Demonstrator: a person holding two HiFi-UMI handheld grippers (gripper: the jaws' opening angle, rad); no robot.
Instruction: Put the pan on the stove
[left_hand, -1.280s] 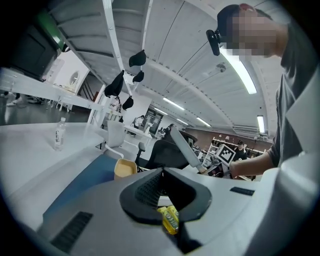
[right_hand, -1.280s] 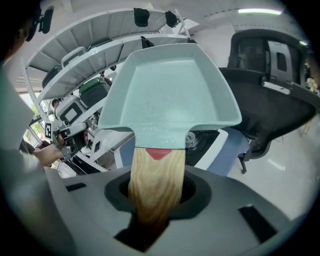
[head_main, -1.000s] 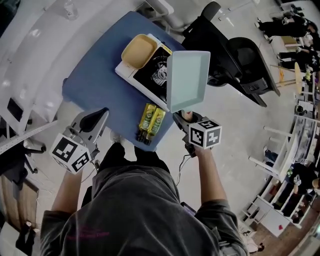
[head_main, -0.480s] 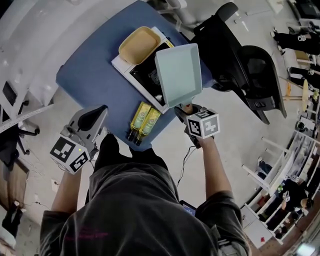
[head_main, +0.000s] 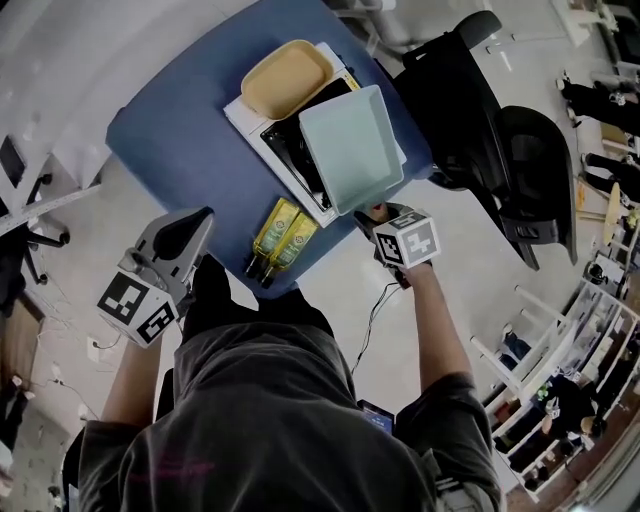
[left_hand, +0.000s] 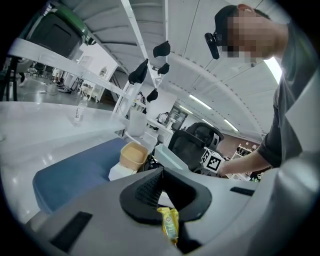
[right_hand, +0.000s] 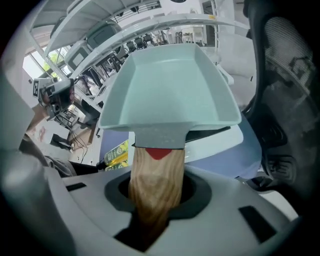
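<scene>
Labels on the 2 yellow-green bottles (head_main: 276, 236) too small to read; right claw (head_main: 372, 212) clenched on the wooden handle (right_hand: 155, 175) of the pale green pan (head_main: 350, 145), held over the black stove (head_main: 288, 155) on the blue bench (head_main: 180, 130), contact not discernible; left claw (head_main: 192, 222) closed, empty, off the bench edge.

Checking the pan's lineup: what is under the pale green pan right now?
The stove: its black top shows just left of the pan, with white edges around it. The burner is covered by the pan, so centring cannot be judged, nor whether the pan touches the stove.
</scene>
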